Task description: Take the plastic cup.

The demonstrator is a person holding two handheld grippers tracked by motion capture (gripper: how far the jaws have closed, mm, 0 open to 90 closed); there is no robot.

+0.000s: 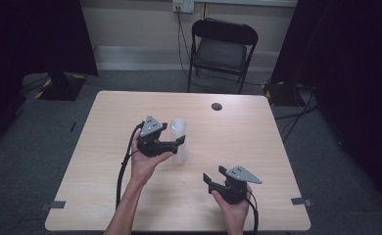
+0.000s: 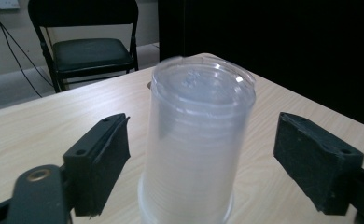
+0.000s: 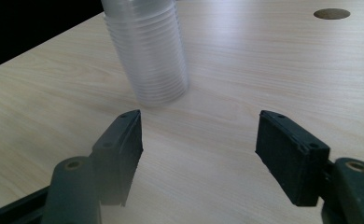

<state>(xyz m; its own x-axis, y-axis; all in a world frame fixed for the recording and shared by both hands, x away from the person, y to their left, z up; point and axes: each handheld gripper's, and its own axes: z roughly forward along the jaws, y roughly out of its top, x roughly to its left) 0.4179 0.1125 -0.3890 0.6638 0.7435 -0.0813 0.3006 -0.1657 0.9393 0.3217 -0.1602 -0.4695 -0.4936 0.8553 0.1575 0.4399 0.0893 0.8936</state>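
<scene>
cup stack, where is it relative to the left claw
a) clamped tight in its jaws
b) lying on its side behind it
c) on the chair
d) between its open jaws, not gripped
d: in the left gripper view the upside-down cup stack stands on the table between the left claw's jaws, with a gap on each side.

Cup stack [image 3: 147, 51] beyond open hand-held gripper [image 3: 199, 144]

You are facing a black folding metal chair [image 1: 222, 51] standing on grey carpet floor [image 1: 27, 147] beyond the pale wood-grain table [image 1: 238, 137]. Black curtains [image 1: 27, 34] are hanging either side of a cream wall [image 1: 140, 22].
</scene>
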